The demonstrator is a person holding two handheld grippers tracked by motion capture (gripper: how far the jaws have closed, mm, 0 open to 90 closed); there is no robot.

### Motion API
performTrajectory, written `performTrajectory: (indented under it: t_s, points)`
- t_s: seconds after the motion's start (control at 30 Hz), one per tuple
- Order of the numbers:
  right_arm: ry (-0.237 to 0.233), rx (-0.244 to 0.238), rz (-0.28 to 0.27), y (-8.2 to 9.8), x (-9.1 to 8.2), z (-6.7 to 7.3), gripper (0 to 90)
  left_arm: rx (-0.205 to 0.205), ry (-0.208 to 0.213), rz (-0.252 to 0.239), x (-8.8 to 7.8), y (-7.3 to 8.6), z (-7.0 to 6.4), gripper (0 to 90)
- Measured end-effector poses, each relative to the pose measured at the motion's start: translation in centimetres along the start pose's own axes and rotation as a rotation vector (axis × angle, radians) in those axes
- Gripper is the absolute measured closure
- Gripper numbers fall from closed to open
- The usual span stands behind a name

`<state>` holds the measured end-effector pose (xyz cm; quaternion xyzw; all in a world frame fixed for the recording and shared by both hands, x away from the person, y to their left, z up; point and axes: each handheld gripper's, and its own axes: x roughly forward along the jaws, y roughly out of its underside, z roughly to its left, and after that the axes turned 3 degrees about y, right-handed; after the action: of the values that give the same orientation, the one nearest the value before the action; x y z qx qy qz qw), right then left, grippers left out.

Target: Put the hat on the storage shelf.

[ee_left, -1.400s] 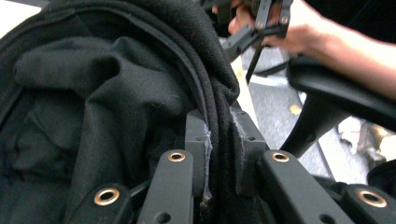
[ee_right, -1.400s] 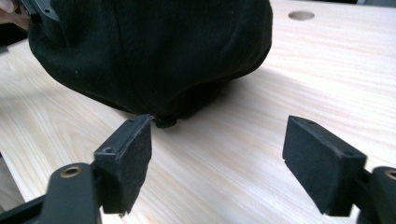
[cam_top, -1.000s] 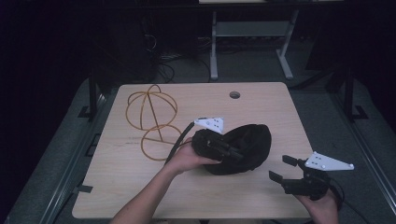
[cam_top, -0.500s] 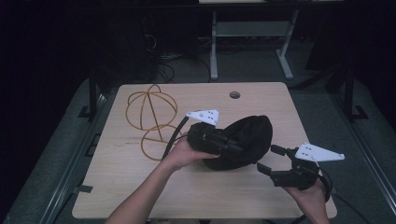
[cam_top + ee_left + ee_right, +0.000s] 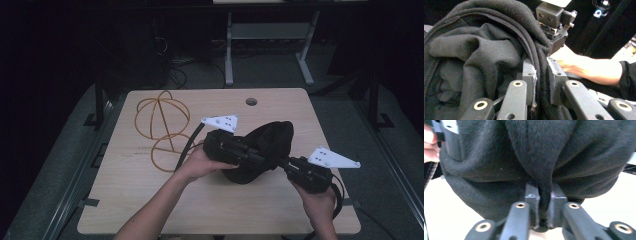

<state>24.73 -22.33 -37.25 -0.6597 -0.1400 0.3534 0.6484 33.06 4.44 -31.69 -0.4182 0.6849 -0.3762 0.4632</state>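
1. No brand, label or writing can be read.
2. A wire frame of tan hoops lies on the surface, left of the left tongs.
3. The left tongs are clamped on the doubled rim of a black fleecy cloth.
4. The bunched cloth hangs between both tongs, hiding their tips from above.
5. The right tongs pinch a fold of it.
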Motion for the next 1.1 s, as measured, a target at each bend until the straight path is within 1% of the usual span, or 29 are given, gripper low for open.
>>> performTrajectory:
  t_s: [0.07,0.13,0.17,0.2,0.23,0.33,0.43,0.5,0.6,0.63,0.67,0.73,0.77,0.8,0.87,1.0,1.1]
  points:
    - [-0.011,0.016,-0.007,-0.2,-0.3,-0.2,86.0,-0.012,-0.008,-0.016,-0.4,0.1,0.1,77.8]
    - [-0.021,0.018,-0.004,-0.4,-0.5,-0.2,86.6,-0.016,-0.012,-0.014,-0.6,0.2,0.2,77.3]
    - [-0.021,0.013,-0.002,-0.5,-0.5,-0.2,86.8,-0.015,-0.016,-0.017,-0.8,0.3,0.2,77.0]
    - [-0.020,-0.001,-0.002,-0.7,-0.6,-0.1,86.9,-0.012,-0.020,-0.016,-1.0,0.4,0.3,76.5]
    - [-0.019,-0.005,-0.004,-0.9,-0.7,-0.1,87.0,-0.022,-0.021,-0.028,-1.2,0.5,0.3,75.9]
    - [-0.032,-0.003,-0.012,-1.4,-1.0,-0.1,87.1,-0.025,-0.027,-0.033,-1.5,0.8,0.4,74.9]
    - [-0.034,-0.013,-0.005,-1.8,-1.0,0.1,87.3,-0.025,-0.036,-0.041,-1.8,0.9,0.4,73.6]
    - [-0.036,-0.025,-0.013,-2.2,-1.1,0.1,87.3,-0.022,-0.042,-0.049,-2.0,1.0,0.3,72.4]
    - [-0.045,-0.026,-0.018,-2.8,-1.3,0.1,87.4,-0.017,-0.067,-0.052,-2.2,1.0,0.3,69.2]
    - [-0.047,-0.028,-0.020,-2.9,-1.3,0.1,87.5,-0.017,-0.082,-0.053,-2.3,1.0,0.2,67.9]
    - [-0.054,-0.036,-0.020,-3.2,-1.4,0.0,87.5,-0.017,-0.084,-0.049,-2.4,1.0,0.1,66.9]
    - [-0.064,-0.035,-0.023,-3.5,-1.5,0.1,87.6,-0.013,-0.085,-0.042,-2.4,1.0,0.0,66.0]
    - [-0.064,-0.038,-0.026,-3.7,-1.5,0.1,87.6,-0.009,-0.094,-0.038,-2.4,1.0,-0.1,65.5]
    - [-0.056,-0.052,-0.023,-4.0,-1.5,0.2,87.6,-0.009,-0.094,-0.038,-2.4,1.0,-0.1,64.7]
    - [-0.058,-0.058,-0.023,-4.2,-1.5,0.2,87.6,-0.008,-0.091,-0.040,-2.5,1.1,-0.1,64.2]
    - [-0.063,-0.055,-0.025,-4.7,-1.6,0.3,87.7,-0.012,-0.103,-0.043,-2.9,1.2,-0.1,62.0]
    - [-0.068,-0.044,-0.021,-5.0,-1.6,0.1,87.7,-0.002,-0.119,-0.036,-3.3,1.4,-0.3,59.5]
